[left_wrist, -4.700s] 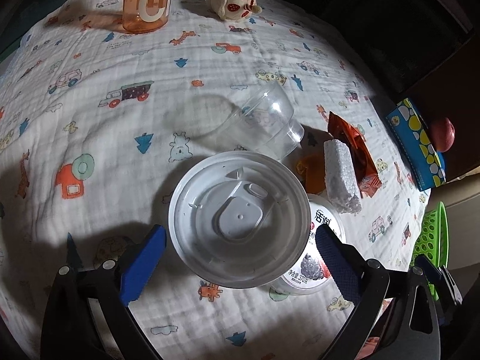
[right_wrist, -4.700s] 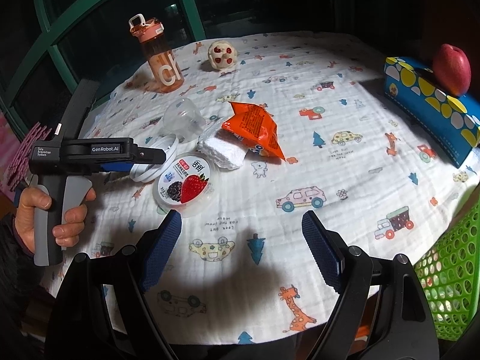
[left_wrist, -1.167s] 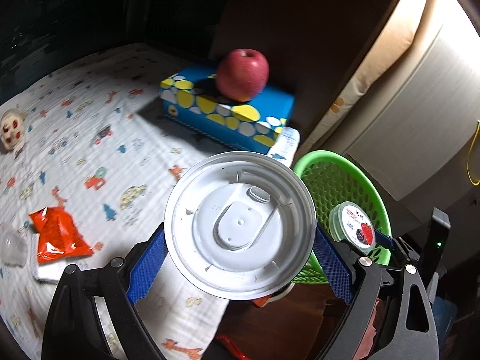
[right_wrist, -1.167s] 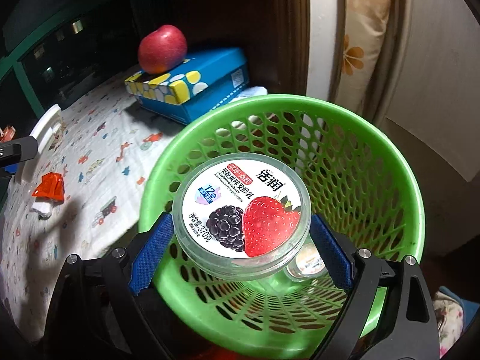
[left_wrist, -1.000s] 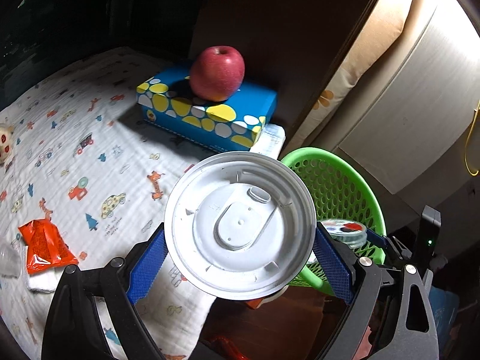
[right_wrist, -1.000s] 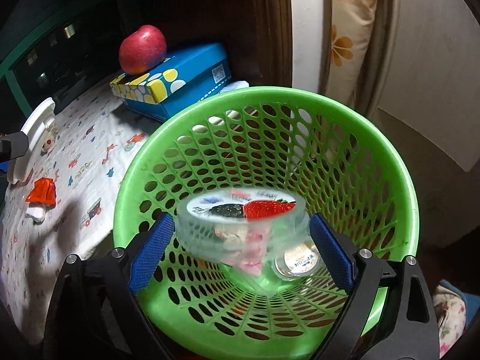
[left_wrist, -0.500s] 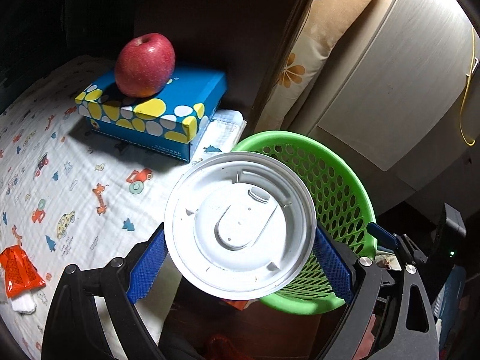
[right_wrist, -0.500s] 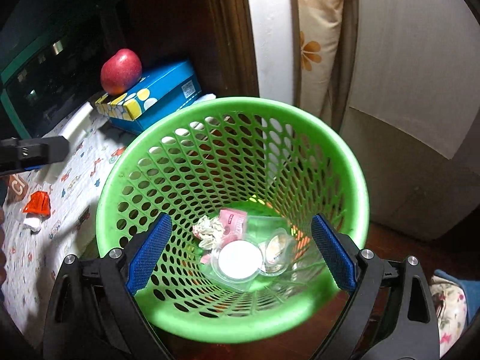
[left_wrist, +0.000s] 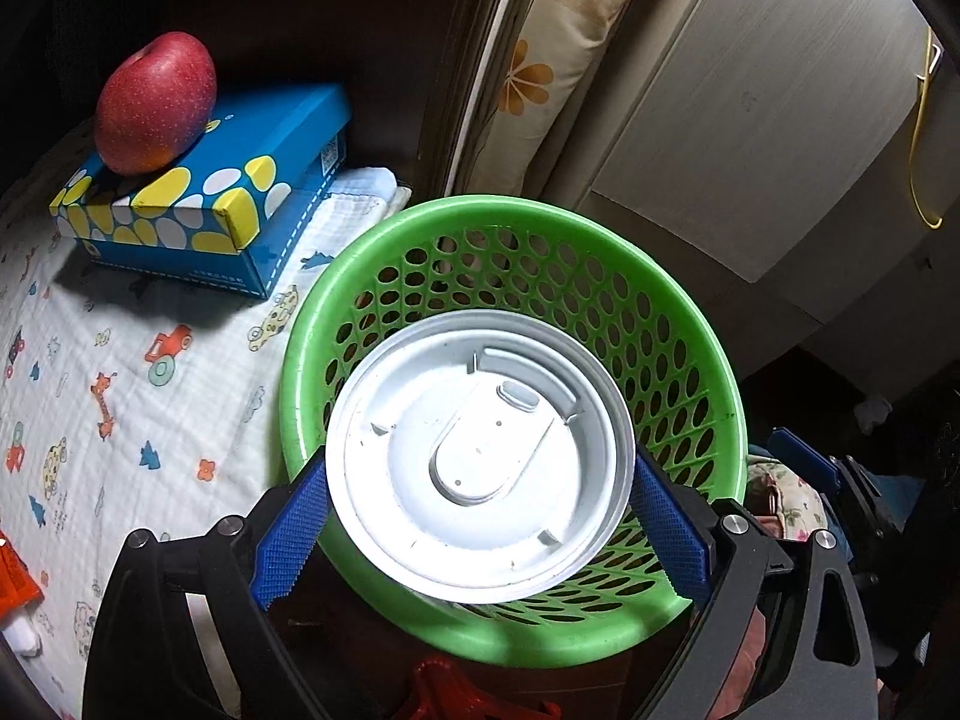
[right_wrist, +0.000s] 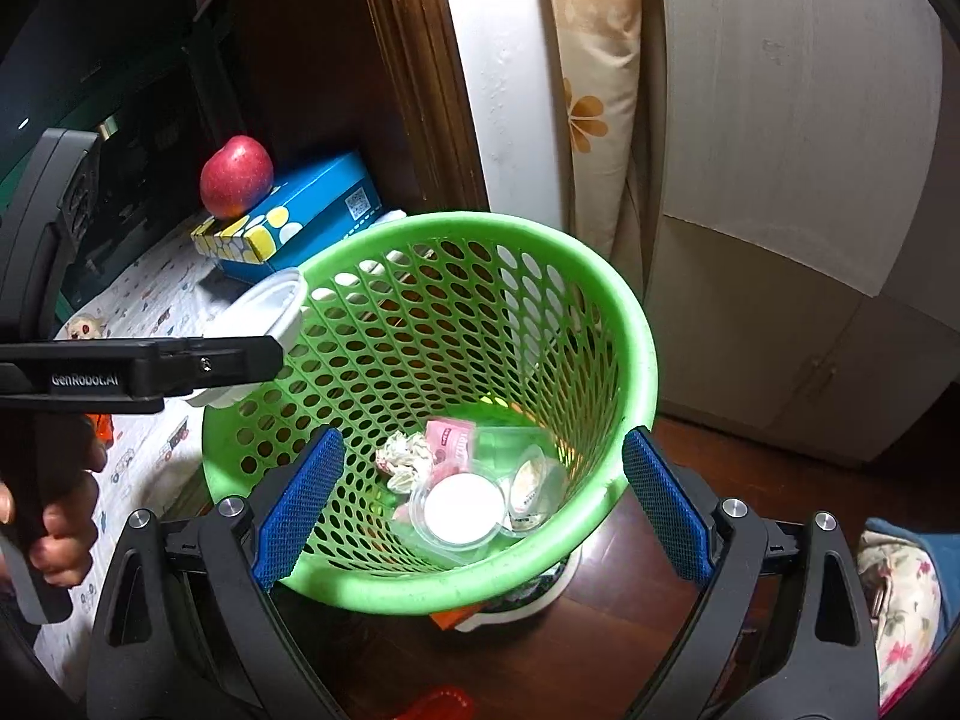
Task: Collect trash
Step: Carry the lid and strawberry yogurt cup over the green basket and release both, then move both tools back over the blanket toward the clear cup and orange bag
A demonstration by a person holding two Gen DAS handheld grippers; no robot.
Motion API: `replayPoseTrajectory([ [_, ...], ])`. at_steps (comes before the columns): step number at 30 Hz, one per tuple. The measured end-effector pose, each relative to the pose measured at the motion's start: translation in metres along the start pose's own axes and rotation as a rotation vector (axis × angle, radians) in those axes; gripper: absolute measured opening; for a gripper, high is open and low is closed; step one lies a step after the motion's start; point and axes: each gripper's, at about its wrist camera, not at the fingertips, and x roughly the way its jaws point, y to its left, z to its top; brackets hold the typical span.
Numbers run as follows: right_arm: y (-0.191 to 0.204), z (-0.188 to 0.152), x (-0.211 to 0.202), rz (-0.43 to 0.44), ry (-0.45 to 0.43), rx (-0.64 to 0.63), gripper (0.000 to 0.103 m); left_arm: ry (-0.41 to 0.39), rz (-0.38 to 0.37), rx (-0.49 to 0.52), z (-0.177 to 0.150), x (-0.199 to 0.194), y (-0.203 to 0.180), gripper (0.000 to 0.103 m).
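Observation:
My left gripper (left_wrist: 480, 516) is shut on a round white plastic lid (left_wrist: 480, 474) and holds it over the near rim of the green mesh basket (left_wrist: 690, 354). In the right wrist view the lid (right_wrist: 264, 312) shows edge-on at the basket's left rim (right_wrist: 258, 372). My right gripper (right_wrist: 480, 510) is open and empty above the basket (right_wrist: 636, 360). Inside the basket lie the yogurt tub (right_wrist: 462, 507), upside down, a crumpled tissue (right_wrist: 405, 459), a pink packet (right_wrist: 450, 438) and small cups.
A blue dotted tissue box (left_wrist: 204, 210) with a red apple (left_wrist: 156, 108) on it sits on the printed tablecloth (left_wrist: 120, 360) left of the basket. An orange wrapper (left_wrist: 12, 576) lies at the far left. White cabinet doors (right_wrist: 810, 180) stand behind the basket.
The yogurt tub dropped from my right gripper into the basket. My right gripper has risen and pulled back. My left gripper carried the lid from the table to over the basket.

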Motion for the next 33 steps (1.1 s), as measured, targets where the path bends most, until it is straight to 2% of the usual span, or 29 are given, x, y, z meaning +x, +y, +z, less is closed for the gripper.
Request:
replayPoseTrajectory([
  [4, 0.004, -0.001, -0.001, 0.012, -0.001, -0.005, 0.093, -0.007, -0.03, -0.016, -0.003, -0.005, 0.002, 0.095],
  [9, 0.016, 0.0, -0.004, 0.04, -0.006, -0.02, 0.093, -0.042, -0.011, -0.035, -0.01, -0.025, 0.016, 0.095],
  [21, 0.078, 0.006, 0.001, 0.129, -0.003, -0.119, 0.093, -0.133, 0.165, -0.125, -0.049, -0.089, 0.091, 0.095],
  [33, 0.169, 0.006, 0.024, 0.245, 0.043, -0.244, 0.093, -0.204, 0.335, -0.324, -0.1, -0.156, 0.203, 0.095],
])
